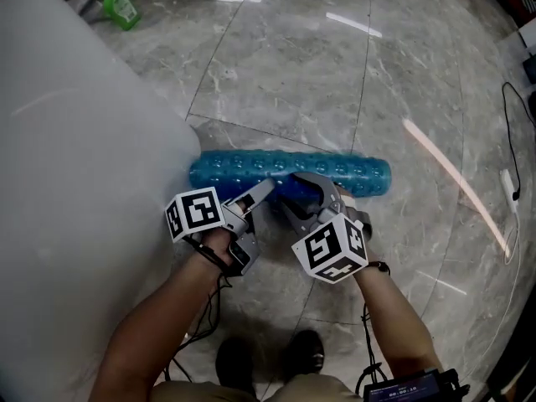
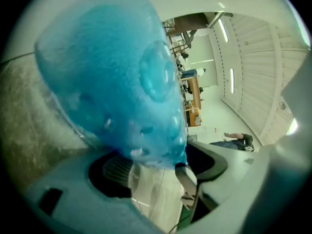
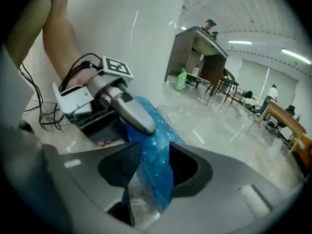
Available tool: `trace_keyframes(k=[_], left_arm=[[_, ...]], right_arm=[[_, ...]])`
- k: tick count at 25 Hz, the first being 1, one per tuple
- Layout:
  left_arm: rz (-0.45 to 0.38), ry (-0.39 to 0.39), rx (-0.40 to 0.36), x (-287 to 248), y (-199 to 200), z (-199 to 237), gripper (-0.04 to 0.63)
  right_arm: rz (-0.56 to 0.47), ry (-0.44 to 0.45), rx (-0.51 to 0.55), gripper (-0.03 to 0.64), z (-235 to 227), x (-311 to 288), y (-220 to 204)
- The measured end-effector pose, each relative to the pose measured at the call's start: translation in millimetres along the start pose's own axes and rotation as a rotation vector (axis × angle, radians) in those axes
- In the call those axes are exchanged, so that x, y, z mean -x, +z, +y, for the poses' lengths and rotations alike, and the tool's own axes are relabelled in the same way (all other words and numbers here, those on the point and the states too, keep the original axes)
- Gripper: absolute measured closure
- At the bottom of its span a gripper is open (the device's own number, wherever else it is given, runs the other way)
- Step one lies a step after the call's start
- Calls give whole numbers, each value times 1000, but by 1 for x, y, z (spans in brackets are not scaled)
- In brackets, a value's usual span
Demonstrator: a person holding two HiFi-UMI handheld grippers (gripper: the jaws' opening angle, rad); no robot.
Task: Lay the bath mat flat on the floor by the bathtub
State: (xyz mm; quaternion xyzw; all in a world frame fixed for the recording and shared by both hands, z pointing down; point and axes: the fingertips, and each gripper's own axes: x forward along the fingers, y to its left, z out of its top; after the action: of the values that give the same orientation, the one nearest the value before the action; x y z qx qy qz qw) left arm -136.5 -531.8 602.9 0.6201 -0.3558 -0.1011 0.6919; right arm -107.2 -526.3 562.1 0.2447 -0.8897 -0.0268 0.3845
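Blue bubbled bath mat (image 1: 293, 177) at 12 o'clock, rolled by white bathtub (image 1: 67, 141); unrolling all ahead. Your left gripper (image 2: 156, 167) fingers wide round roll, right gripper (image 3: 155, 162) fingers apart astride edge.

Bright overhead glare, fisheye-warped edges
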Motion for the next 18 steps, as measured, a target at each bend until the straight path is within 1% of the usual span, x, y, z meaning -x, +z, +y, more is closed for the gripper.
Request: trace_keyframes(k=[2,3,4,5,6,7,8,9,10,11,12,13,14,15,16,17,18], left_arm=[[66,-23,43,10,-21,-1,286],[96,-45,63,16,-32,-5,322],[117,-76,71,21,-40,-11,371],[126,-116,62,25,-45,-20,443],[122,-146,34,29,-46,-29,521],[108,-152,-13,32,-44,-35,594],[87,-136,-74,34,-38,-39,594],[62,-101,-133,37,-31,-41,594],[34,-53,-180,41,-22,-41,594],[1,-17,-211,44,-14,-43,594],[-33,-4,-232,46,-8,-47,594],[-61,-11,-256,46,-6,-55,594],[-79,-29,-295,44,-5,-64,594],[-89,-41,-351,40,-6,-73,594],[-95,-27,-416,36,-5,-78,594],[-101,11,-481,34,-4,-79,594],[-109,56,-541,33,-3,-79,594]], right_arm=[[-8,9,-20,430,0,-2,-1],[-16,11,-24,431,1,-2,-1],[-25,15,-29,433,2,-1,-1],[-38,23,-45,438,3,1,0],[-60,34,-84,454,2,6,2],[-97,42,-159,485,-2,13,6],[-148,34,-264,546,-11,25,11],[-198,0,-372,605,-27,38,15],[-225,-66,-450,610,-46,50,17],[-217,-152,-486,611,-67,58,13],[-176,-239,-490,609,-86,61,5],[-114,-310,-480,609,-101,59,-7],[-44,-354,-470,609,-111,54,-21],[32,-374,-460,609,-117,48,-35],[104,-377,-448,607,-117,41,-49],[160,-375,-434,608,-114,37,-59],[191,-380,-419,611,-108,37,-63]])
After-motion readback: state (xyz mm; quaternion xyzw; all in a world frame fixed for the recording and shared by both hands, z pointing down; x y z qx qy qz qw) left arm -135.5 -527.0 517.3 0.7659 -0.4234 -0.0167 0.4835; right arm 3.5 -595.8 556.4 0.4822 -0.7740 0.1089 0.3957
